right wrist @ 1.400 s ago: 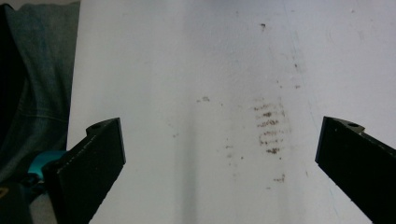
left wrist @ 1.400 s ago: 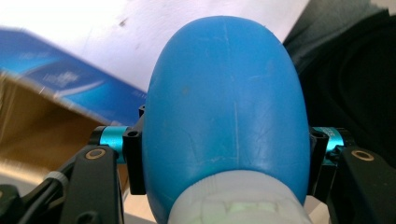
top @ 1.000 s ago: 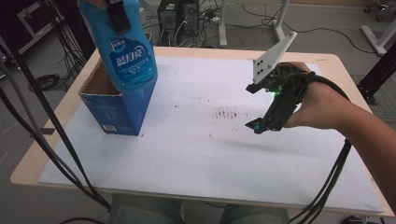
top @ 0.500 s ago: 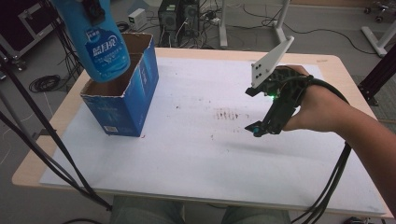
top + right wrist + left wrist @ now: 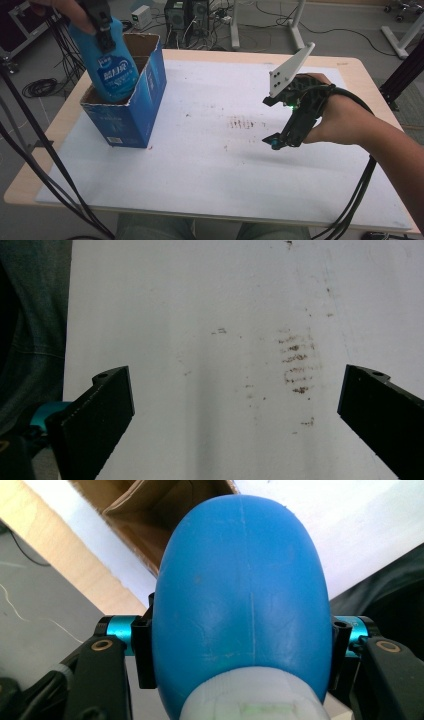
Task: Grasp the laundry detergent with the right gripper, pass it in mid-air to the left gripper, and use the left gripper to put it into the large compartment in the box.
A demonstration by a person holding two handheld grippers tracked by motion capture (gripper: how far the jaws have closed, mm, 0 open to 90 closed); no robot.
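Note:
A blue plastic bottle [image 5: 111, 70] with a white label stands partly inside an open blue cardboard box [image 5: 135, 117] at the table's left. My left gripper [image 5: 102, 27] is shut on the bottle's upper part, its jaws pressing both sides of the blue body [image 5: 242, 605]; below the bottle the brown inside of the box [image 5: 155, 510] shows. My right gripper [image 5: 280, 140] hovers above the white table sheet at the right, held in a hand, pointing down. In the right gripper view its jaws stand wide apart with nothing between them, over the sheet [image 5: 215, 360].
The white sheet [image 5: 210, 165] covers a wooden table and carries brown smudges [image 5: 242, 122] near its middle. Black cables [image 5: 45, 150] hang past the table's left edge. Equipment and cables lie on the floor behind the table. The person's legs show at the front edge.
The left gripper has carried the bottle down and leftward, so its base now sits inside the box. The right gripper has stayed where it was.

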